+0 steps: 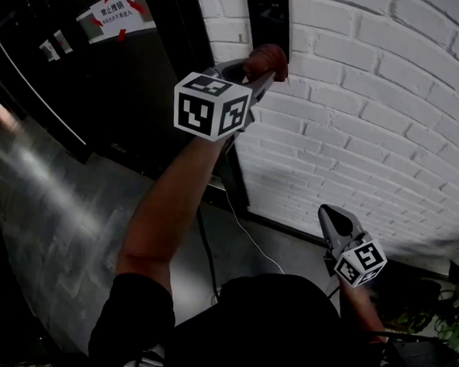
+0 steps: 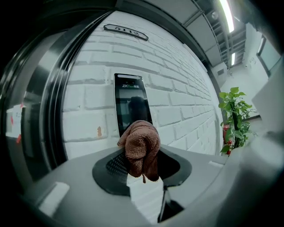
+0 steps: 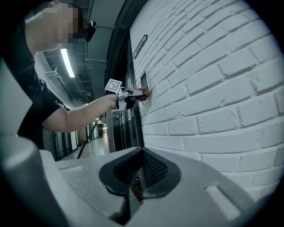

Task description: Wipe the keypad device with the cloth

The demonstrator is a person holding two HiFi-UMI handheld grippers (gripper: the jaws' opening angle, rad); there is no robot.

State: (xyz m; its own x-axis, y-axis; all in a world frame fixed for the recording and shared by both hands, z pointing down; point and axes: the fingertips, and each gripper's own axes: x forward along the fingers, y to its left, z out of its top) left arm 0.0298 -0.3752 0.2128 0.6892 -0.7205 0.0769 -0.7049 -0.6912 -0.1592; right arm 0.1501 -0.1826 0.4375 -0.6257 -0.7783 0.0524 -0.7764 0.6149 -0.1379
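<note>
1. Now, head view: the left tongs are raised to the white brick wall and clamped on the brown cloth. The cloth sits at the lower edge of the keypad device, which is mounted just beside a dark door frame. The right tongs hang low, well apart from the device.
2. Left gripper view: the cloth is bunched between the jaws and covers the panel's lower part. We cannot confirm contact. We judge the wipe goes best with the wad pressed flat on the glass and stroked upward, keeping the hard jaw tips off the screen.
3. Right gripper view: the jaws are together with nothing between them. For room, we note bare wall to the device's right, while the door frame hems in its left. Vertical or rightward strokes look safest.
</note>
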